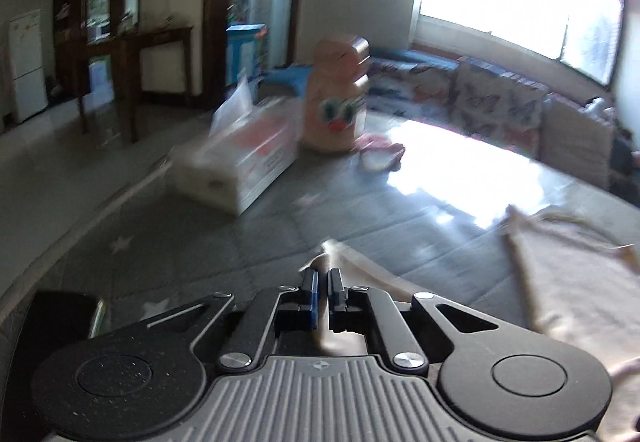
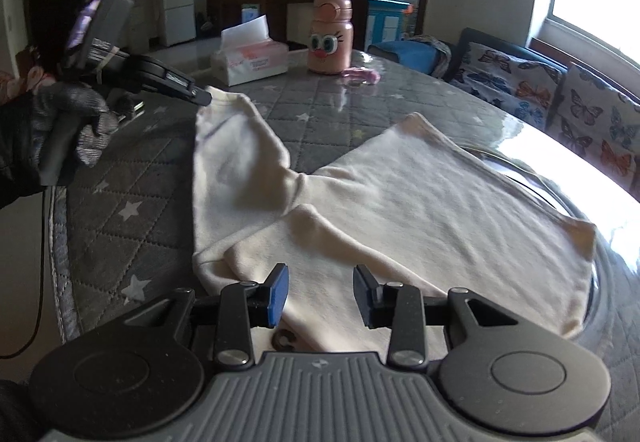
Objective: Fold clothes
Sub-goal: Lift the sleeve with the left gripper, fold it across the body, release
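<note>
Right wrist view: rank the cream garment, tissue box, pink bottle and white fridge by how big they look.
1. cream garment, nearest, so inflated
2. tissue box
3. pink bottle and white fridge look alike; the fridge is far back

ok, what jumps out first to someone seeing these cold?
The cream garment spread across the quilted grey table, one corner pinched in the left gripper, raised off the table. Behind it stands a pink cartoon-faced bottle beside a tissue box. The right gripper hovers, jaws apart, over the near edge.

Tissue box (image 2: 250, 60), pink cartoon-faced bottle (image 2: 331, 38), grey quilted star-patterned table cover (image 2: 132, 178), butterfly cushions (image 2: 516, 82)
</note>
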`<state>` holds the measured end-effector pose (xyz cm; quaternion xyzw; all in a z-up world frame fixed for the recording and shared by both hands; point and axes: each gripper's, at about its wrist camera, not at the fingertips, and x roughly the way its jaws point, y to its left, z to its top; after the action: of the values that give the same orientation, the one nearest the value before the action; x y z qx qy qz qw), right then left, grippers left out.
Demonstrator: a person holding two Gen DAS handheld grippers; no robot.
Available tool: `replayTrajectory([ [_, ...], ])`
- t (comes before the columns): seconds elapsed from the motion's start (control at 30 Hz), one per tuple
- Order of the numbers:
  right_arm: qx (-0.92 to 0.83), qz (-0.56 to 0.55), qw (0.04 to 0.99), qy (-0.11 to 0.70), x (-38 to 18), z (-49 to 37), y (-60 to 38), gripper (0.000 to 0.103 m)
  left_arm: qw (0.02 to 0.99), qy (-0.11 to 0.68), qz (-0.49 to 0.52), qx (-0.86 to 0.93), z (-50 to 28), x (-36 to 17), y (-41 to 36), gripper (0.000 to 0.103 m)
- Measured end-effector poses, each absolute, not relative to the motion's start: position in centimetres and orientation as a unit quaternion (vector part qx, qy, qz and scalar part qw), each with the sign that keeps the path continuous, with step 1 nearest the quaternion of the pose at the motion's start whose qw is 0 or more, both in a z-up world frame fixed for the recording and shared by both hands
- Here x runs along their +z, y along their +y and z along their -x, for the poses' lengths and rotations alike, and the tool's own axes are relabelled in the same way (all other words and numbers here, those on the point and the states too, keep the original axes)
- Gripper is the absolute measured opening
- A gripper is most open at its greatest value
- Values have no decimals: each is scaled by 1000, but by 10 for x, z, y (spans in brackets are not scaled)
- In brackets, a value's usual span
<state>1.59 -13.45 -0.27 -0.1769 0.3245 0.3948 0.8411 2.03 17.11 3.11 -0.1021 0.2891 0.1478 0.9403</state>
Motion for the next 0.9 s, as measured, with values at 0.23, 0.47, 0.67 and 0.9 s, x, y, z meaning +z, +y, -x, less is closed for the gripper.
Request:
replayTrajectory([
  [0.23, 363, 145, 858, 333, 0, -21, -165, 35, 968, 232, 87, 35, -8, 88, 103, 5],
  [0.47, 333, 110, 876, 332, 4, -21, -199, 35, 973, 203, 60, -88, -1, 114, 23, 5],
  [0.67, 309, 83, 888, 330, 5, -19, -227, 35, 962, 214, 28, -166, -8, 107, -36, 5],
  [0.9, 276, 54, 897, 342, 0, -18, -258, 36, 939, 252, 0, -236, -10, 81, -78, 9],
])
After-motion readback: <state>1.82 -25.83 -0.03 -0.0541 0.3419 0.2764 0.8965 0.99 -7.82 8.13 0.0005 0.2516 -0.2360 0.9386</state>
